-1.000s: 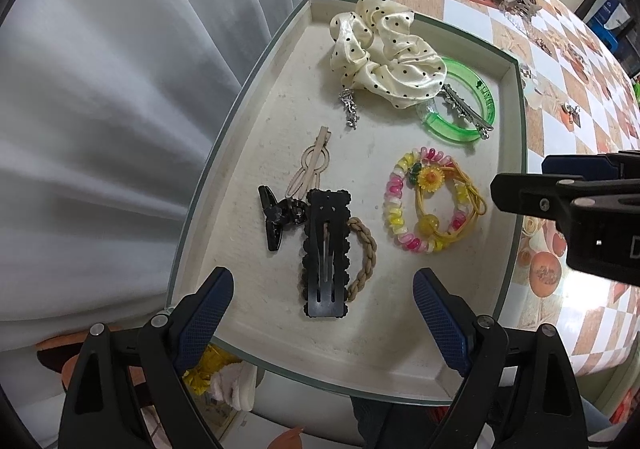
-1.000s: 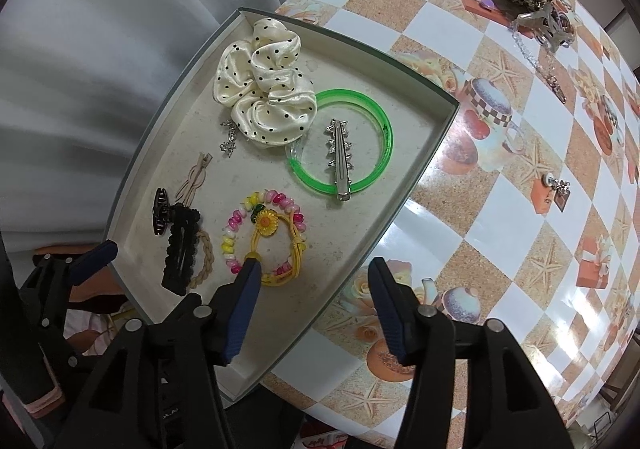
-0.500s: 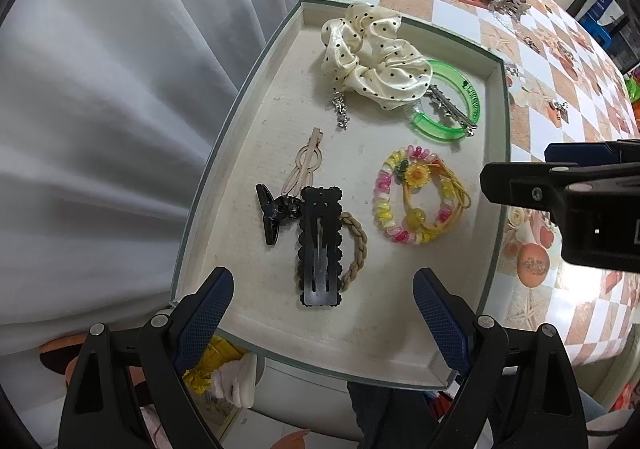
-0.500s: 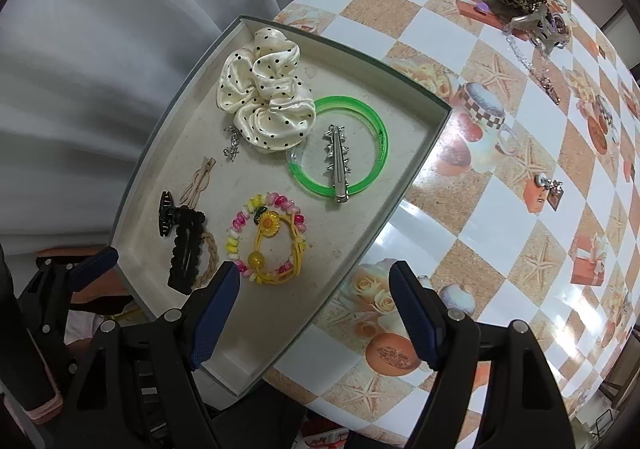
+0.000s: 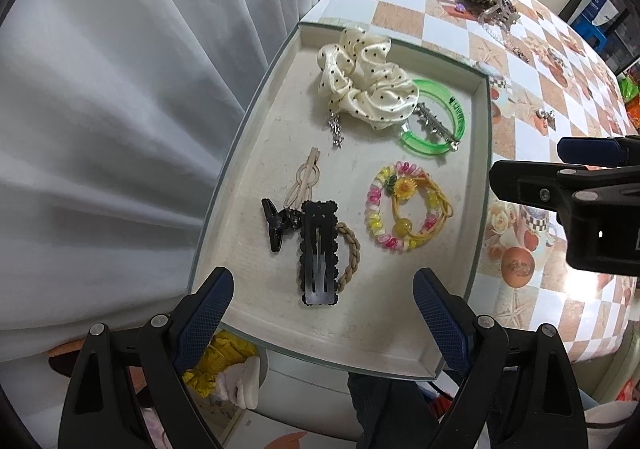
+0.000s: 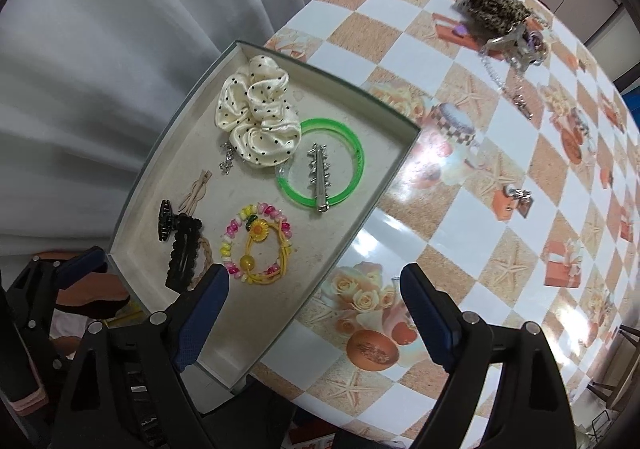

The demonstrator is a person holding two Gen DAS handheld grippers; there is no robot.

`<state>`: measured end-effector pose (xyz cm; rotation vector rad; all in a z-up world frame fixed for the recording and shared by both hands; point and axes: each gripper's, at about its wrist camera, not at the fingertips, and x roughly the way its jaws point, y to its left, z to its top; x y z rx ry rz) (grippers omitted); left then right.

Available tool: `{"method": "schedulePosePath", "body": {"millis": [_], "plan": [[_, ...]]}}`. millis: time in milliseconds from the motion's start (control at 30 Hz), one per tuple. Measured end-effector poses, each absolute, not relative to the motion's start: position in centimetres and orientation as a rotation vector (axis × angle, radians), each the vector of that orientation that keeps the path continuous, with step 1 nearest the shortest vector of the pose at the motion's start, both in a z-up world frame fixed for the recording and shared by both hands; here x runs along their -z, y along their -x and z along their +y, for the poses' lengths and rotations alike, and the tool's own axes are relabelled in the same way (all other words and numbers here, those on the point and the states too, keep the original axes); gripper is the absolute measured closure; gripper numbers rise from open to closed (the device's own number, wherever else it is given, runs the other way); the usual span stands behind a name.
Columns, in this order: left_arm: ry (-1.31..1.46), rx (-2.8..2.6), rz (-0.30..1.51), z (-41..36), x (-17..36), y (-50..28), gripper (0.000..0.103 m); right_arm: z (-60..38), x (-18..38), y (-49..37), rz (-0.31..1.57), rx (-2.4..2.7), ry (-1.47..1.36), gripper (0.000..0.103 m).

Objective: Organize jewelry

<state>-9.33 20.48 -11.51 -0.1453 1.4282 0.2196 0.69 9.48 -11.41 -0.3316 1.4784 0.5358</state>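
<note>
1. The left gripper (image 5: 323,301) hangs over the near end of the tray (image 5: 240,153), its two blue-padded fingers (image 5: 204,309) spread wide apart with nothing between them
2. The right gripper (image 6: 315,303) is likewise spread wide and empty, one finger over the tray's near right corner and the other over the checked tablecloth (image 6: 500,153); in the left wrist view it (image 5: 556,173) shows side-on at the right edge
3. The tray sits at the table's edge beside a white curtain (image 5: 120,89), and the hair pieces and bracelets lie loose on its floor
4. At the far end a cream dotted scrunchie (image 5: 366,79) overlaps a green bangle (image 5: 438,121); a silver spiked clip (image 6: 319,179) lies across the bangle's opening, and a small silver charm (image 5: 335,131) lies just beside the scrunchie
5. The bangle bears dark lettering on its rim, too small to read
6. Mid-tray, a beige hair pin (image 5: 305,183) touches a black claw clip (image 5: 277,223), which sits against a black scalloped snap clip (image 5: 319,257) lying on a braided tan hair tie (image 5: 349,255)
7. To their right, a pink and yellow bead bracelet (image 5: 378,209) is tangled with a yellow elastic carrying a sunflower (image 5: 404,189)
8. Far across the table, well apart from the tray, lie a leopard-print scrunchie (image 6: 494,7), a clear claw clip (image 6: 516,45) and a thin chain
9. The cloth's printed cups, roses and starfish show no legible writing
</note>
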Motion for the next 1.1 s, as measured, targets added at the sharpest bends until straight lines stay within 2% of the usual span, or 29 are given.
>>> {"method": "schedulePosePath", "body": {"millis": [633, 1100], "plan": [[0.155, -0.248, 1.346, 20.5, 3.6, 7.8, 0.008, 7.6, 3.2, -1.5, 1.371, -0.504, 0.290, 0.014], [0.139, -0.266, 1.310, 20.2, 0.6, 7.6, 0.008, 6.2, -0.1, -1.9, 1.316, -0.480, 0.252, 0.014]]}}
